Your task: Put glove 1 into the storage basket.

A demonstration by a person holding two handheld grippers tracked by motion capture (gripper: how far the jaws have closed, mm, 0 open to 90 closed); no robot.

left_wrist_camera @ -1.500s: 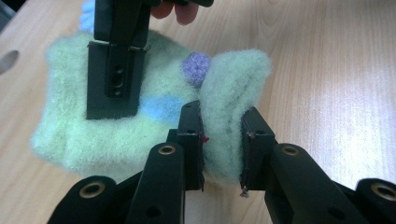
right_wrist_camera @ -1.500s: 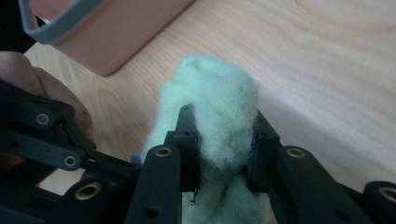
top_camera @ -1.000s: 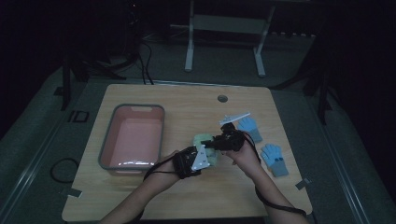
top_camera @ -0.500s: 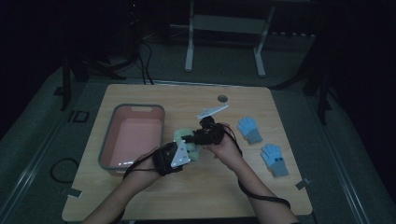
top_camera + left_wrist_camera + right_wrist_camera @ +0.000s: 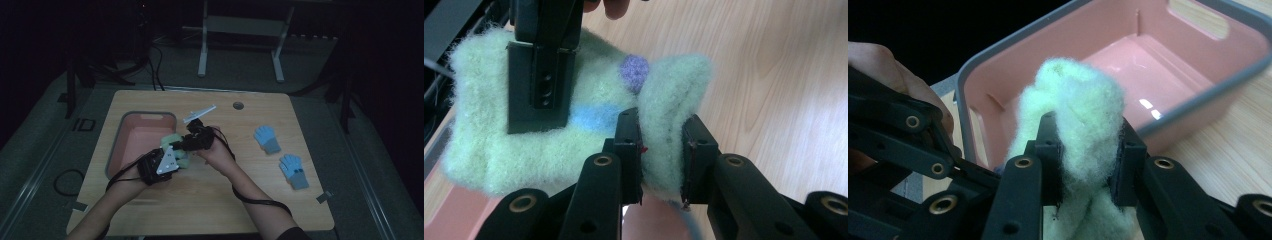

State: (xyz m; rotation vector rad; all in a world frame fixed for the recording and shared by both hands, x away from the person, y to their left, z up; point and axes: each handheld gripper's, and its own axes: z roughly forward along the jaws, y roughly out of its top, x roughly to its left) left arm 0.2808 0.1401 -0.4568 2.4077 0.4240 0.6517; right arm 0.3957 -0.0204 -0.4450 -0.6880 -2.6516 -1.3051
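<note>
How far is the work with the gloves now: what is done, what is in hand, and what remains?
Done: nothing lies in the pink bin yet; its floor looks bare. In hand: the left gripper and right gripper both clamp the fuzzy green glove, held at the bin's near right edge, so it seems about to go in. Left: two blue gloves lie on the table to the right, presumably next.

the fuzzy mitten is pale green, with a light blue stripe and a purple dot on it; both claws are black, the left claw and the right claw alike. the bin is pink inside with a grey rim. two gloves are light blue with grey cuffs. the worktop is pale wood grain
</note>
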